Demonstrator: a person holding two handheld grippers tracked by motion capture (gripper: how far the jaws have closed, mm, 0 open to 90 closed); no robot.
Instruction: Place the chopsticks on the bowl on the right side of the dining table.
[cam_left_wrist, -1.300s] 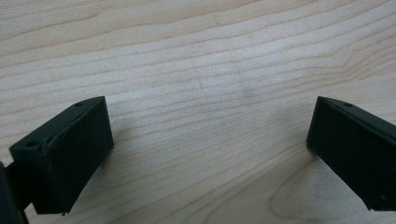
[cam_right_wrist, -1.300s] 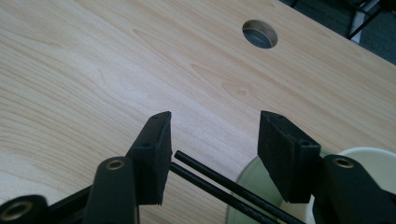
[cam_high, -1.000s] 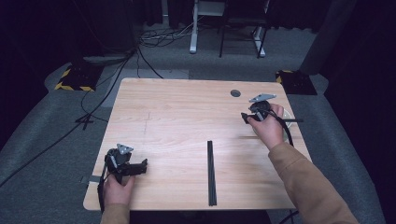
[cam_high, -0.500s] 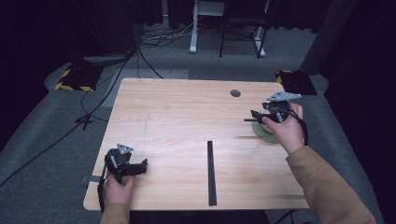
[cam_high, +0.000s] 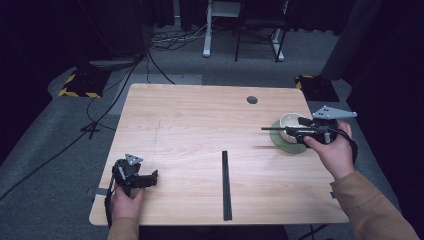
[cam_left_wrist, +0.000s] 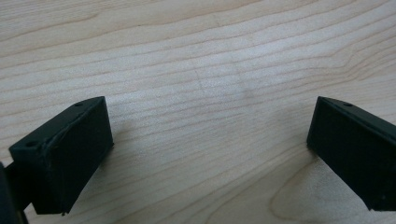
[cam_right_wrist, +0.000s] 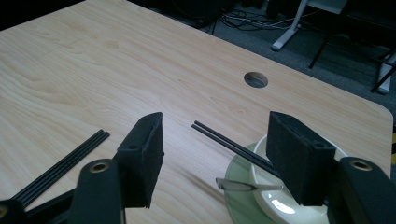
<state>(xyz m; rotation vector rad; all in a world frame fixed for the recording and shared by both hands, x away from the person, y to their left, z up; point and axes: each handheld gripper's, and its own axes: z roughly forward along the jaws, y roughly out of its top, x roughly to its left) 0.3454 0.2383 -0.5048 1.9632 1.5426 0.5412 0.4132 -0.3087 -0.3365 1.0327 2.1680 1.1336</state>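
Observation:
A white bowl (cam_high: 288, 121) stands on a green saucer (cam_high: 280, 141) at the table's right side. A pair of black chopsticks (cam_right_wrist: 224, 141) rests on the bowl's rim (cam_right_wrist: 261, 184), tips pointing left over the wood. A thin grey utensil (cam_right_wrist: 243, 185) lies across the saucer's edge. My right gripper (cam_high: 300, 129) (cam_right_wrist: 215, 140) hovers just right of the bowl. Its jaws have just been opening and press on nothing; the chopsticks lie beyond the gap. My left gripper (cam_high: 150, 178) (cam_left_wrist: 210, 121) rests open on bare wood at the near left corner.
Several more black chopsticks (cam_high: 226, 185) (cam_right_wrist: 60, 168) lie in a straight bundle near the table's front middle. A round cable hole (cam_high: 252, 100) (cam_right_wrist: 256, 79) is at the far right of the table (cam_high: 190, 120). Cables and chair legs are on the floor beyond.
The right hand has drawn back to the right and risen, uncovering the bowl and saucer. The chopsticks stay on the bowl. The left gripper has not moved.

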